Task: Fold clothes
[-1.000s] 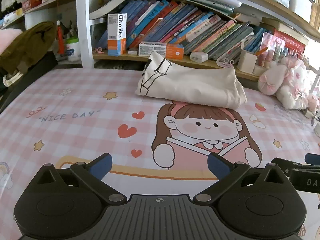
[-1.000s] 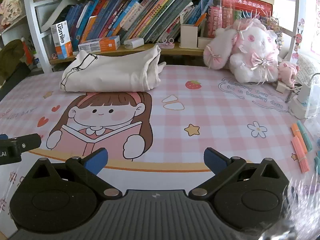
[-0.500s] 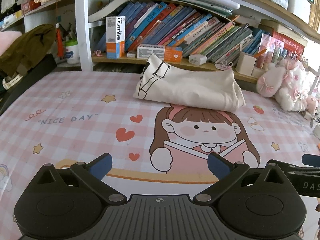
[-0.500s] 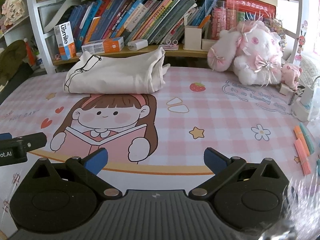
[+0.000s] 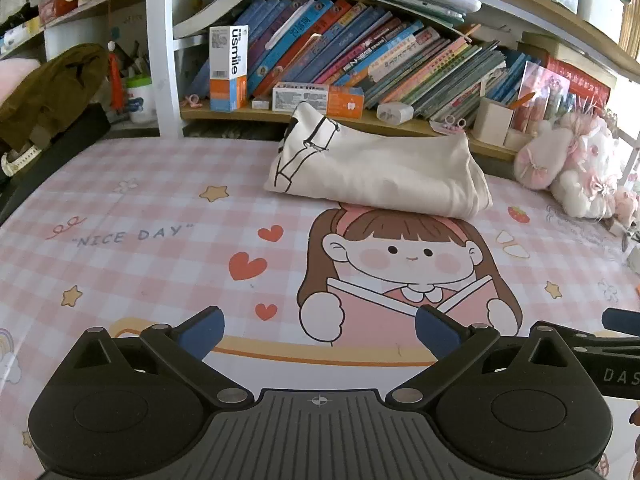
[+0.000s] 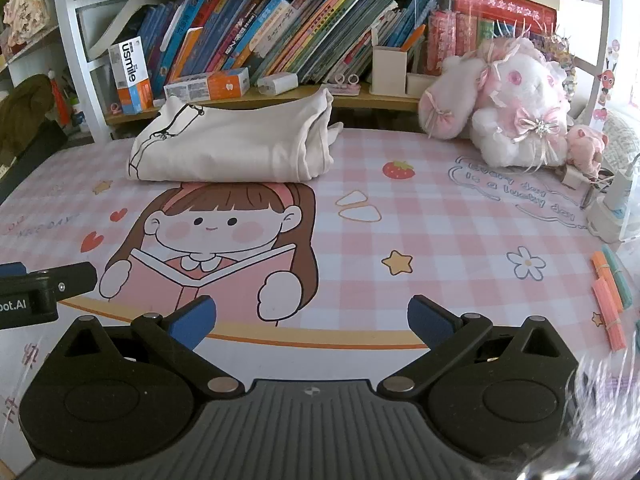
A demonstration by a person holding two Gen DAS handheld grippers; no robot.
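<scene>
A cream garment (image 5: 380, 172) with black line trim lies folded in a thick bundle at the far side of the pink checked mat (image 5: 160, 216), just below the bookshelf. The right wrist view shows the same garment (image 6: 236, 148) left of centre. My left gripper (image 5: 320, 334) is open, low over the mat's near edge, well short of the garment, with nothing between its blue pads. My right gripper (image 6: 312, 320) is open too, empty, beside the left one. The right gripper's tip (image 5: 624, 320) shows at the right edge of the left wrist view, and the left gripper's arm (image 6: 44, 284) at the left edge of the right wrist view.
A bookshelf (image 5: 360, 120) packed with books and boxes runs behind the garment. Pink and white plush toys (image 6: 512, 116) sit at the back right. Coloured sticks (image 6: 608, 292) and a white device (image 6: 612, 216) lie at the right edge. An olive bag (image 5: 48, 92) rests at the left.
Both grippers have drawn slightly back and up from the folded garment, which now sits a little farther off in both views. The garment itself has not moved.
</scene>
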